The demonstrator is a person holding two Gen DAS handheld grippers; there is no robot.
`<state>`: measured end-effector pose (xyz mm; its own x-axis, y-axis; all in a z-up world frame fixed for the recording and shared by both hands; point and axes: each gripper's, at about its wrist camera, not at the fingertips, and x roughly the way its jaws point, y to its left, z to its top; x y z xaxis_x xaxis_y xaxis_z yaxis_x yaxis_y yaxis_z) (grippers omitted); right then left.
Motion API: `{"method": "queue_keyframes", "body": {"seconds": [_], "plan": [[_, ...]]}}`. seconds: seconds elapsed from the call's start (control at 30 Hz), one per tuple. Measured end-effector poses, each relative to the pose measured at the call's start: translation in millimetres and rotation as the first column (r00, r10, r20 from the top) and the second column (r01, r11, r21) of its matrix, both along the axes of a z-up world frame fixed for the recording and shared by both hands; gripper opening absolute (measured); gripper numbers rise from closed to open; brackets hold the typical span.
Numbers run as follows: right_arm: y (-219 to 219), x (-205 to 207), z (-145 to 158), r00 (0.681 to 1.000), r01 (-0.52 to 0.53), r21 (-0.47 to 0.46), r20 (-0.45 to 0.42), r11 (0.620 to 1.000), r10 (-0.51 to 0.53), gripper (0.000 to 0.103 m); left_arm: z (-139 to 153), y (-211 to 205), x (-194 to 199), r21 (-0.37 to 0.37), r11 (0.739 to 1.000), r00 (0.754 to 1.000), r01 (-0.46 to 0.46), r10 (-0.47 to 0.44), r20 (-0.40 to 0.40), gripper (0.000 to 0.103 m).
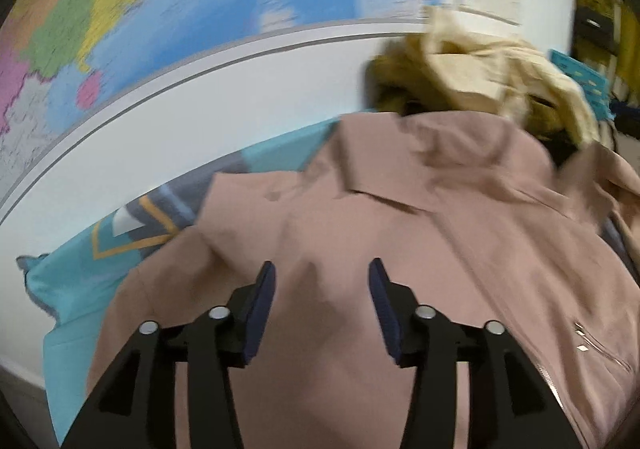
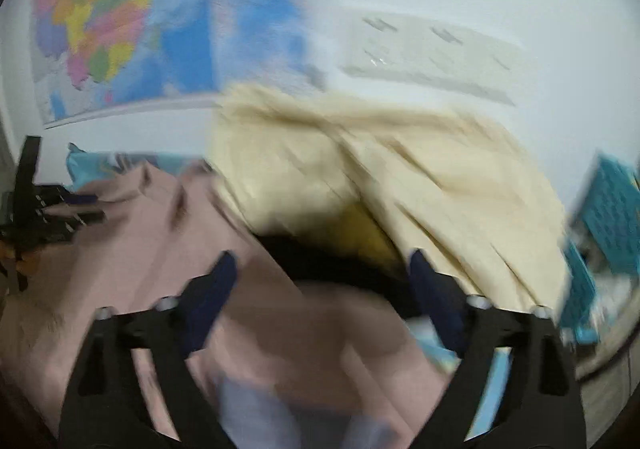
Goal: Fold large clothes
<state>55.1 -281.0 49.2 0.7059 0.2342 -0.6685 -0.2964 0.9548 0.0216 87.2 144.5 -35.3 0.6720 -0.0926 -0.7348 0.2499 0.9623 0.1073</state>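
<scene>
A dusty pink jacket [image 1: 400, 233] with a collar and a zip lies spread on a teal patterned bedspread [image 1: 72, 289]. My left gripper [image 1: 322, 269] hovers open over its left shoulder area, nothing between the fingers. In the blurred right wrist view the pink jacket [image 2: 132, 241] fills the lower left. My right gripper [image 2: 322, 261] is open over its edge, near a dark garment [image 2: 320, 261]. My left gripper [image 2: 48, 209] shows at the far left of that view.
A heap of cream and mustard clothes [image 1: 480, 77] lies behind the jacket, also in the right wrist view [image 2: 360, 177]. A coloured wall map [image 1: 140, 9] hangs on the white wall. Teal items [image 2: 612, 209] sit at the right.
</scene>
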Motion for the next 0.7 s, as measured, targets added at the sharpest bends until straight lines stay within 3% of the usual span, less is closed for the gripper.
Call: {"method": "queue_keyframes", "body": {"seconds": [0.1, 0.23, 0.27, 0.3, 0.33, 0.37, 0.43, 0.53, 0.6, 0.7], "plan": [[-55.1, -25.8, -31.0, 0.989, 0.099, -0.056, -0.106, 0.994, -0.105, 0.092, 2.9, -27.1, -11.2, -0.005, 0.997, 0.997, 0.077, -0.077, -0.001, 0.050], [-90.1, -35.6, -86.4, 0.950, 0.199, -0.105, -0.222, 0.974, -0.218, 0.089, 4.6, -54.3, -20.9, -0.021, 0.990, 0.991, 0.137, -0.137, -0.006, 0.051], [-90.2, -34.1, -97.0, 0.941, 0.207, -0.090, -0.254, 0.974, -0.223, 0.068, 5.8, -60.9, -23.4, -0.021, 0.989, 0.989, 0.144, -0.144, -0.006, 0.052], [-96.5, -33.5, -104.4, 0.932, 0.210, -0.058, -0.290, 0.976, -0.217, 0.034, 5.5, -65.7, -21.9, -0.023, 0.988, 0.988, 0.151, -0.152, -0.009, 0.052], [-101.5, -34.5, -102.8, 0.935, 0.213, -0.008, -0.289, 0.977, -0.206, 0.024, 4.2, -71.6, -20.4, -0.026, 0.987, 0.987, 0.161, -0.162, -0.013, 0.052], [-100.6, -33.1, -99.3, 0.938, 0.211, -0.002, -0.279, 0.978, -0.203, 0.002, 3.9, -75.9, -20.4, -0.026, 0.986, 0.986, 0.167, -0.168, -0.016, 0.052], [-104.8, -36.6, -74.2, 0.948, 0.237, -0.079, -0.201, 0.968, -0.249, 0.002, 4.7, -85.8, -22.6, -0.031, 0.983, 0.983, 0.180, -0.181, -0.023, 0.052], [-110.4, -45.7, -16.8, 0.958, 0.277, -0.053, -0.058, 0.959, -0.280, 0.002, 5.1, -97.3, -25.4, -0.054, 0.977, 0.978, 0.206, -0.208, -0.031, 0.052], [-95.7, -50.5, 20.2, 0.980, 0.195, -0.032, -0.044, 0.980, -0.196, 0.003, 4.9, -102.6, -25.7, -0.074, 0.973, 0.974, 0.218, -0.221, -0.041, 0.052], [-55.0, -59.3, 52.3, 0.997, 0.048, -0.121, -0.057, 0.991, -0.056, 0.004, 5.2, -110.7, -25.4, -0.107, 0.966, 0.969, 0.235, -0.241, -0.048, 0.052]]}}
